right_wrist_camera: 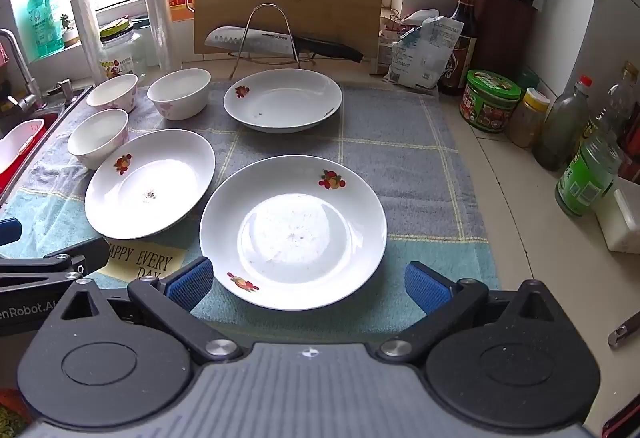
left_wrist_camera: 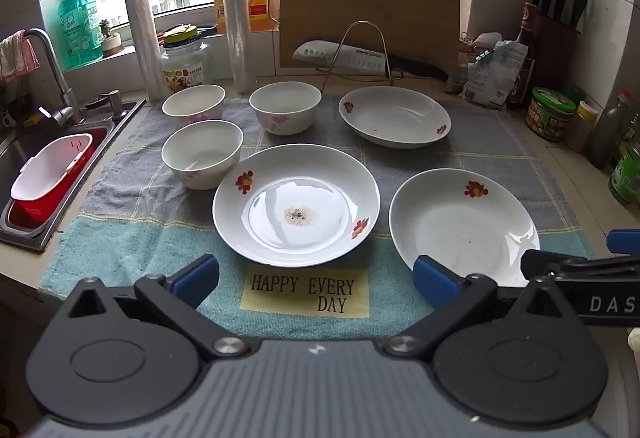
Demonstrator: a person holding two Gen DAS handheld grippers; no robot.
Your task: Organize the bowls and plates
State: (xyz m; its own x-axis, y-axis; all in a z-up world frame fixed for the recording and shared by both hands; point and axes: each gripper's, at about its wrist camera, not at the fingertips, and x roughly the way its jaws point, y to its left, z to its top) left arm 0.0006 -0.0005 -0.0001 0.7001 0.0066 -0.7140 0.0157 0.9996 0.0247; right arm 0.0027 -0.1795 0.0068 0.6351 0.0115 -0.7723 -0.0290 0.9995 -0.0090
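Nothing stacked yet: left gripper [left_wrist_camera: 316,278] and right gripper [right_wrist_camera: 308,284], jaws wide and empty, hover near the towel [left_wrist_camera: 132,206]'s front edge; next, grip the nearest plate [right_wrist_camera: 294,230]'s rim.

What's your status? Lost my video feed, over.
Left gripper and right gripper open, empty. Three plates and three bowls spread apart on the towel, unstacked. Nothing in the way.

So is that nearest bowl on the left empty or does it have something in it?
Empty. The nearest bowl stands upright on the towel, and its white inside shows no food; only a glossy reflection at the bottom.
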